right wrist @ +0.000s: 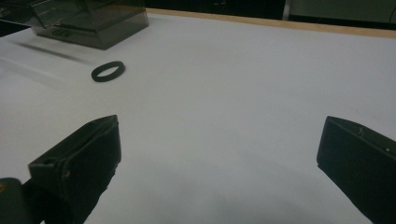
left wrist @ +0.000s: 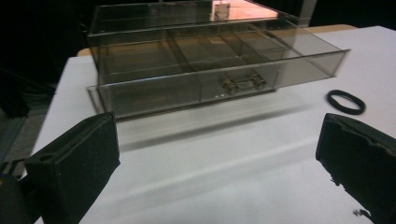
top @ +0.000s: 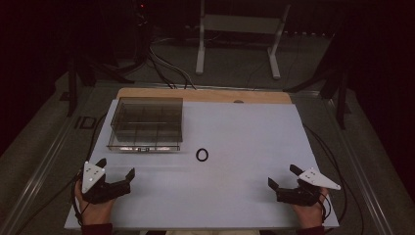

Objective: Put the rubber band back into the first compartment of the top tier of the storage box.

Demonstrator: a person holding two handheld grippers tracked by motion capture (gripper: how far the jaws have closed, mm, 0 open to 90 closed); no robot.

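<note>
Both tools idle at near edge of white counter [top: 244, 127]. Left tool [top: 116, 176] spread wide, empty. Right tool [top: 285, 177] spread, empty. Small black rubber ring [top: 202, 154] flat ahead, between them, just beside clear smoky plastic compartment box [top: 147, 122]. Best: approach low, straddle ring's rim, pinch gently.

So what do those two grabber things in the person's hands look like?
The left gripper and right gripper are black, each with two chunky, blocky jaws. Each carries a pale grey three-cornered plate with small dots on top. Thin black cables trail off behind them. The person's cuffs look dark red.
</note>
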